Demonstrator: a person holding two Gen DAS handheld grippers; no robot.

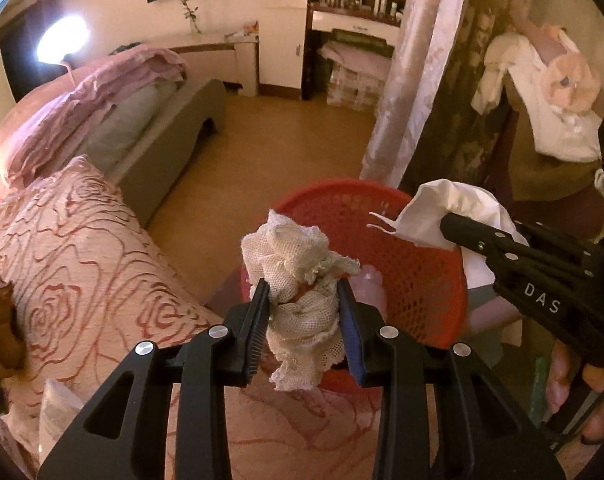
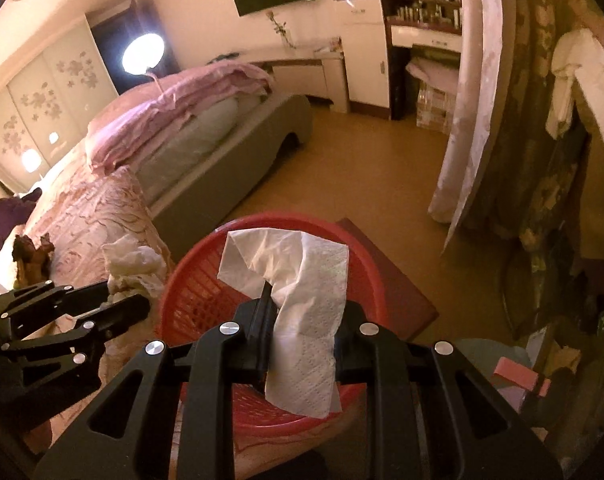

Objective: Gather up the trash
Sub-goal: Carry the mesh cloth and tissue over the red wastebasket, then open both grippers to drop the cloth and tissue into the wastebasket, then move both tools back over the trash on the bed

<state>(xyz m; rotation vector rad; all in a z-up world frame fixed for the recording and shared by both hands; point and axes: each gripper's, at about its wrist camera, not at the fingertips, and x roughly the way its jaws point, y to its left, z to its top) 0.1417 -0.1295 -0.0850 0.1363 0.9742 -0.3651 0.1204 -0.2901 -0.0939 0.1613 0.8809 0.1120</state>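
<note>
Beside bed [image 1: 82, 240], both claws grip trash above red basket [image 1: 429, 280].

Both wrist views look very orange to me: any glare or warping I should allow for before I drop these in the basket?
Left wrist view: warm cast, a blown-out lamp at upper left, edges bowed by the fisheye; the gauze wad in the left claw and the red basket read sharp.
Right wrist view: same cast, same lamp glare; the tissue in the right claw is clear, the far-right clutter dim.
</note>
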